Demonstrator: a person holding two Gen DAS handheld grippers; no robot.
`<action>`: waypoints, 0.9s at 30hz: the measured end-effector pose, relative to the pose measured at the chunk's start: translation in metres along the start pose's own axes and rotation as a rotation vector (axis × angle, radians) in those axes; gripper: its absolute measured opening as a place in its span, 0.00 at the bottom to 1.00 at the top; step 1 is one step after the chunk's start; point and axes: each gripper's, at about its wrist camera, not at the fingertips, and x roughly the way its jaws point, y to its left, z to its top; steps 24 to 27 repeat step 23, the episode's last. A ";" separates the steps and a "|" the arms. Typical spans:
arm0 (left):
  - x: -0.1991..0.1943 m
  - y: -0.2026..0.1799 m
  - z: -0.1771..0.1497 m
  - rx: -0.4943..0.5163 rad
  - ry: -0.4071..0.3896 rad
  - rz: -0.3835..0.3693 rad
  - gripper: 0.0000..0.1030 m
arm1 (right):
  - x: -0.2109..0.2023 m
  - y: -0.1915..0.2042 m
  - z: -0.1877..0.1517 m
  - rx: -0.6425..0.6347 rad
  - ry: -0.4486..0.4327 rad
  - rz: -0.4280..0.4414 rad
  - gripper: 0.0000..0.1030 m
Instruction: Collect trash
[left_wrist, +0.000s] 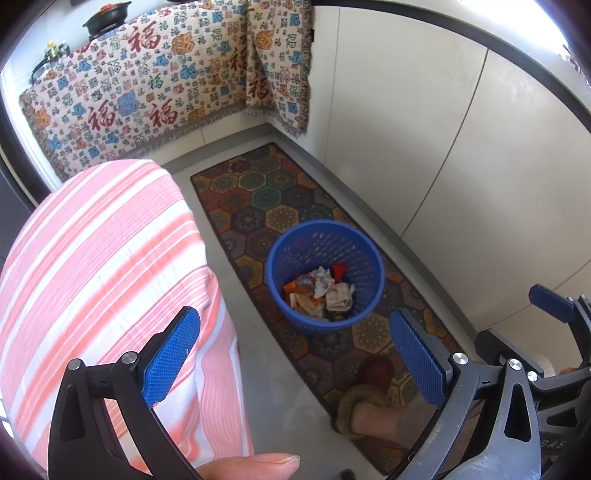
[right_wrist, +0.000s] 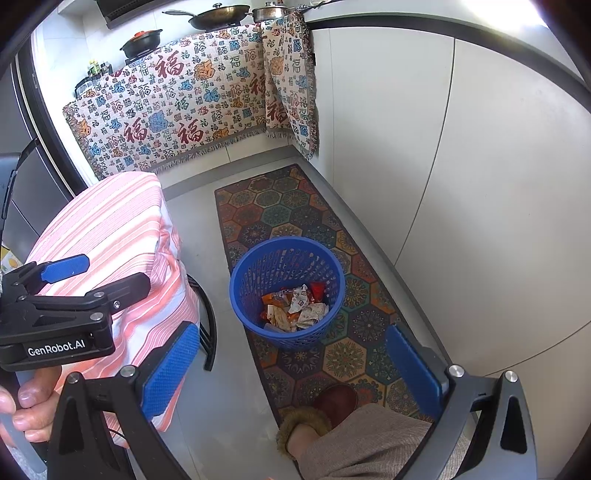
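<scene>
Both grippers hang spread wide and empty above the blue basket.

The left gripper (left_wrist: 295, 358) and right gripper (right_wrist: 295, 369) have open floor and patterned rug (right_wrist: 295, 206) beneath them, hemmed by white cabinets (right_wrist: 480, 184) on the right and a striped cloth-covered seat (left_wrist: 110, 258) on the left. The blue basket (left_wrist: 280, 254) stands upright on the rug, holding crumpled wrappers (left_wrist: 321, 291). A slippered foot (right_wrist: 325, 410) is partly cut off.

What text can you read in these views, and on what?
"GenRobot.AI": on the left gripper body, right wrist view.
"福", repeated, large and small: on the cloth draped over the counter.
"OAS", partial: on the right gripper body, left wrist view.
Wrappers in the basket: print too small to read.
</scene>
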 end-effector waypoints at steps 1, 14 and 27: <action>0.000 0.000 0.000 0.000 0.001 0.000 0.99 | 0.000 0.000 0.000 0.000 0.000 0.000 1.00; 0.001 0.001 -0.001 0.002 0.006 -0.009 0.99 | 0.000 0.000 0.001 0.000 0.000 -0.001 1.00; -0.006 0.004 -0.008 0.007 -0.028 -0.017 0.97 | 0.003 -0.001 -0.001 0.000 0.007 -0.004 1.00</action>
